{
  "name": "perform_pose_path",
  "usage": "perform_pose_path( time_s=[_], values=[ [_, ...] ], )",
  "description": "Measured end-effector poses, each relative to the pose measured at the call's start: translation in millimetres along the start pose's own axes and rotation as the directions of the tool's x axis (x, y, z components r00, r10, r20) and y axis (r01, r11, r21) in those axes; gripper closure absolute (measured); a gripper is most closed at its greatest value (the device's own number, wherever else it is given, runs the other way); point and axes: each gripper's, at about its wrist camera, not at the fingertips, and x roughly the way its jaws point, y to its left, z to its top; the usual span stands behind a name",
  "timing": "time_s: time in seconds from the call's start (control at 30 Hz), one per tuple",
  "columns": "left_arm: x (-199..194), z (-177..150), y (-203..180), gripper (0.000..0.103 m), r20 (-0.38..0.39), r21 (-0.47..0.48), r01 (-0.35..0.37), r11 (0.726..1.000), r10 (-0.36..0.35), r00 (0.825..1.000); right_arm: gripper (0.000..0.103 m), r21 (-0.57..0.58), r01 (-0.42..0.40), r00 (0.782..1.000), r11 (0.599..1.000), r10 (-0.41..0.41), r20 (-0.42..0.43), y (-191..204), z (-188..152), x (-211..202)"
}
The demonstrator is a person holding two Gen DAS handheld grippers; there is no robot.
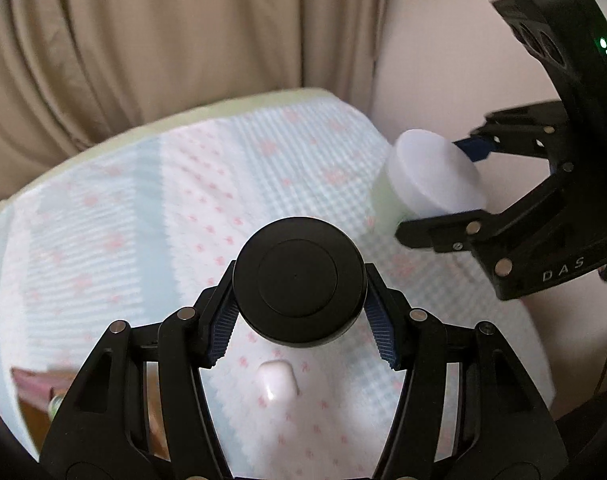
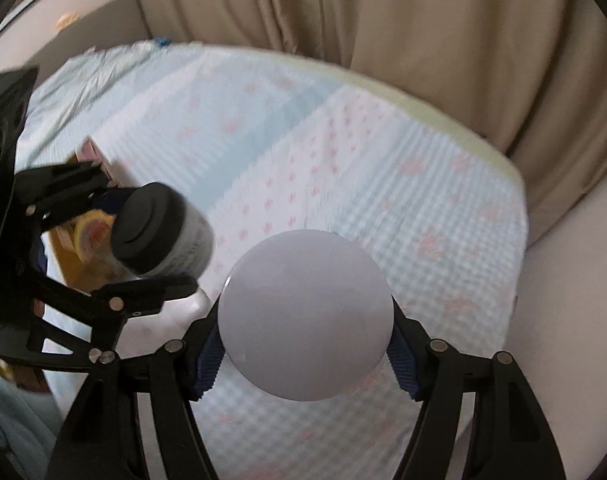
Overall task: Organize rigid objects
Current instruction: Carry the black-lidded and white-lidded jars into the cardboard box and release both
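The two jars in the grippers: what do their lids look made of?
Black lid: likely matte plastic, with a moulded ring and centre dimple. White lid: probably smooth satin plastic, uniform with soft sheen. Neither can be confirmed by sight.

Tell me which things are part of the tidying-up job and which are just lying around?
Part of the job:
- black-lidded jar, held in the left gripper
- white-lidded jar, held in the right gripper

Just lying about:
- small white object on the bedspread
- beige curtain
- pink box, blurred
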Motion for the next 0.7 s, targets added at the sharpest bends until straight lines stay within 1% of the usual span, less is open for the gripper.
perform_pose_path(
  time_s=[0.07, 0.17, 0.3, 0.5, 0.7],
  values=[
    [-25, 4, 9, 0.049, 0.002, -0.039, -0.009, 0.999, 0.009, 1.0, 0.037, 0.027, 0.016, 1.0, 1.0, -0.016, 0.02, 13, 11, -28],
    [-69, 2, 30, 0.049, 0.006, -0.113, -0.038, 0.993, 0.039, 0.999, 0.037, 0.055, 0.016, 0.999, 0.998, -0.019, 0.046, 30, 24, -56],
    [-115, -13, 61, 0.049, 0.007, -0.184, -0.097, 0.978, 0.1, 0.995, 0.037, 0.072, -0.016, 0.996, 0.997, 0.01, 0.091, 65, 42, -88],
    [-167, -53, 113, 0.049, -0.02, -0.254, -0.179, 0.951, 0.18, 0.983, 0.037, 0.028, -0.066, 0.993, 0.997, 0.063, 0.102, 131, 73, -97],
    [-200, -92, 177, 0.049, -0.056, -0.309, -0.221, 0.925, 0.214, 0.975, 0.037, -0.004, -0.108, 0.989, 0.994, 0.108, 0.101, 201, 92, -89]
  ],
)
